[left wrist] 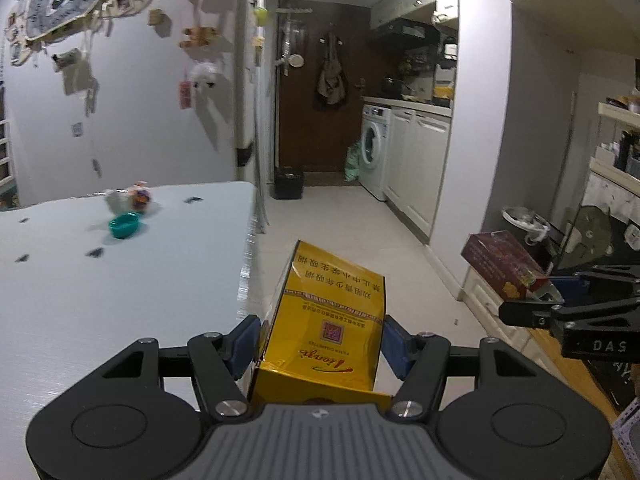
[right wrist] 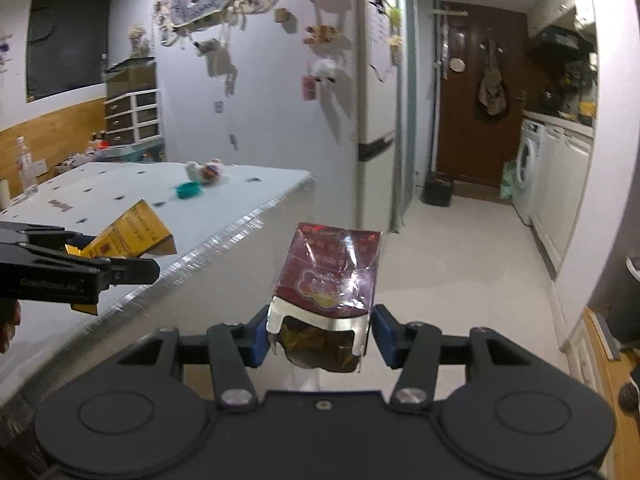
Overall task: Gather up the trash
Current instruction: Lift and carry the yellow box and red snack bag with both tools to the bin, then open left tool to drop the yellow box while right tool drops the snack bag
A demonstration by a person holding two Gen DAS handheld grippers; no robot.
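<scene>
beside the edge of the white table point(left wrist: 100, 300), over the pale tiled floor point(left wrist: 340, 220), both tools are loaded. the left gripper point(left wrist: 320, 344) is clenched on a yellow glossy cardboard cigarette pack point(left wrist: 328, 320), its blue pads pressing the pack's two sides, the pack sticking forward and slightly up. the right gripper point(right wrist: 320, 332) grasps a dark red cellophane-wrapped cigarette pack point(right wrist: 328, 280) the same way, its torn silver-edged opening facing the camera. each tool shows in the other's view, near but apart.

judging by this, the picking step for these two pieces is done and the carrying step is in hand: both packs are off the table and need a bin. a small black bin point(left wrist: 289, 183) stands on the floor at the far end of the passage by the brown door point(left wrist: 320, 92); whether it is the intended one i cannot tell.

still on the table sit a teal round plastic cap point(left wrist: 125, 226) and a small crumpled wrapper bundle point(left wrist: 136, 198) just behind it, likely the next trash.

the next move calls for keeping both grips firm, bringing the packs above an open container, and releasing only once over its mouth.
</scene>
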